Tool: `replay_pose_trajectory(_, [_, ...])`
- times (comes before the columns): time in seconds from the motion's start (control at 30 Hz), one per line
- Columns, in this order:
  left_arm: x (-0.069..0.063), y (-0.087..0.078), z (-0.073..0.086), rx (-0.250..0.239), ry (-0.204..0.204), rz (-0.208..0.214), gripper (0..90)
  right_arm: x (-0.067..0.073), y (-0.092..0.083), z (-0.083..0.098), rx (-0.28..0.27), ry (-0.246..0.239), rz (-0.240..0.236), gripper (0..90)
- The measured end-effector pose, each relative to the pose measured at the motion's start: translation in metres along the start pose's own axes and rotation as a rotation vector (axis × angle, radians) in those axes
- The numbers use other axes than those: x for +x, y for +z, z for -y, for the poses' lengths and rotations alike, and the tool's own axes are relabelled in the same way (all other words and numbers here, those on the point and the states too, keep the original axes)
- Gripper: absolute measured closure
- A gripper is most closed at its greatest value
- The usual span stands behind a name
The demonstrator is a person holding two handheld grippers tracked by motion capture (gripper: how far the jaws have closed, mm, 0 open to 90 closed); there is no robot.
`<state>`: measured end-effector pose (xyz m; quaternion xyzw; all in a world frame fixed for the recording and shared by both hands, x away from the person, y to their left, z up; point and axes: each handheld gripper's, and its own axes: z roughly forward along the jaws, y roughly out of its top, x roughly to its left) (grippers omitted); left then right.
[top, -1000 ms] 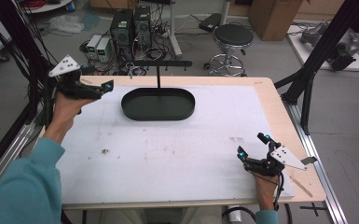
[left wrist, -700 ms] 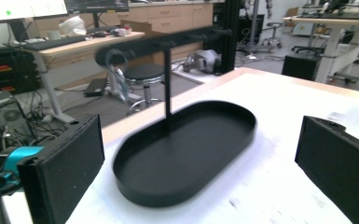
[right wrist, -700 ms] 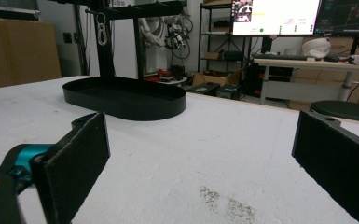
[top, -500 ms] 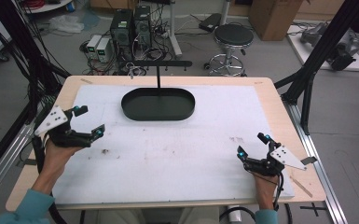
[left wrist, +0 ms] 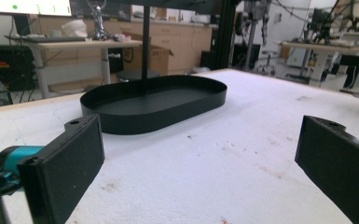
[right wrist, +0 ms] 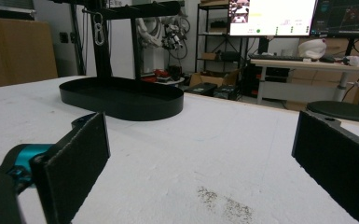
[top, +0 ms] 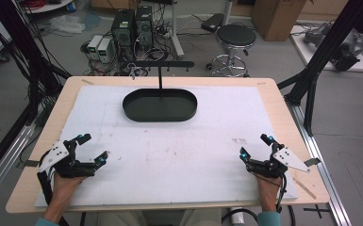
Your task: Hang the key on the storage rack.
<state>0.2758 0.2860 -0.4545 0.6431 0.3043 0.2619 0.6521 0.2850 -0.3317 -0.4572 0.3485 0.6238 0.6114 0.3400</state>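
Tongs on my left (top: 90, 149) have come back from the black tray (top: 160, 104) to the near table edge, empty, jaws apart; right tongs (top: 257, 147) unmoved, also apart.

A matt black oval metal-looking tray (top: 160, 106) sits on rough white foam sheet (top: 169, 155) over a pale wooden surface (top: 278, 101).

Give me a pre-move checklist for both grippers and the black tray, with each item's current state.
1. Left gripper open, holding nothing: ok.
2. Right gripper open, holding nothing: ok.
3. Black oval tray empty: ok.
4. Tray flat on the white foam board: ok.
5. Post rising from the tray's far side stands upright: ok.
6. Whether the post is firmly fixed: cannot tell.
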Motion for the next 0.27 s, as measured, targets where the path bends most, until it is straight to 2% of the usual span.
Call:
replay_pose_trajectory(0.03, [-0.0003,-0.0003,0.0019,0.002,0.0,-0.007,1.7,0.0,0.0,0.0,-0.001,-0.002,0.001,3.3])
replay_pose_trajectory(0.13, [-0.0019,-0.0031,0.003,-0.038,0.007,-0.022,1.7,0.0001,0.0,0.0,0.001,-0.003,0.0,3.3])
replay_pose_trajectory(0.27, [-0.0061,-0.0027,0.0036,-0.037,0.048,-0.036,1.7,0.0002,-0.0002,0.0001,0.0,-0.004,0.001,3.3])
